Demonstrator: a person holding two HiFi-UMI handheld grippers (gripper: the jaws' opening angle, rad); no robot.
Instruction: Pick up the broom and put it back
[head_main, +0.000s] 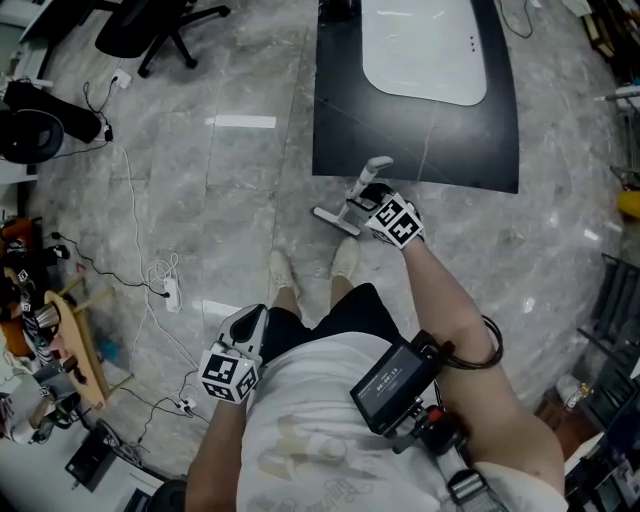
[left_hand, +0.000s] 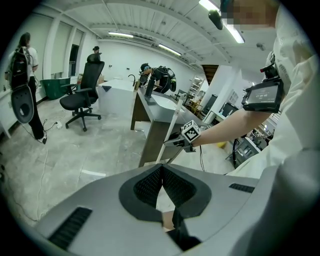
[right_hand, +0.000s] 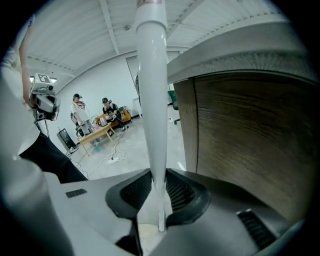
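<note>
Looking down past my own chest, I've got a black office chair (head_main: 160, 25) out at eleven o'clock and a power strip (head_main: 172, 293) with white cables trailing over the grey marbled floor at nine. Coming in closer, my left gripper (head_main: 250, 322) hangs by my hip at seven o'clock, well away from the action. Its own camera shows the dark pads (left_hand: 147, 187) meeting at their tips, closed on nothing at all.

Moving across, my shoes (head_main: 345, 260) sit dead centre. Just past them at one o'clock is my right gripper (head_main: 358, 203), arm stretched forward. This one's busy: the broom (right_hand: 152, 100) has its white handle standing right between the jaws, both ribbed pads (right_hand: 182, 192) pressed against it. The handle climbs up out of the top of that camera's view.

From the left gripper view, the same handle leans up alongside the desk. The right gripper grasps it partway along.

Further right, the dark desk (head_main: 340, 120) fills twelve to one o'clock. Its wood-grain side panel (right_hand: 250, 130) sits just beside the handle at three o'clock in the right gripper view. Strapped on my right forearm at five o'clock is a small screen unit (head_main: 392, 380).
</note>
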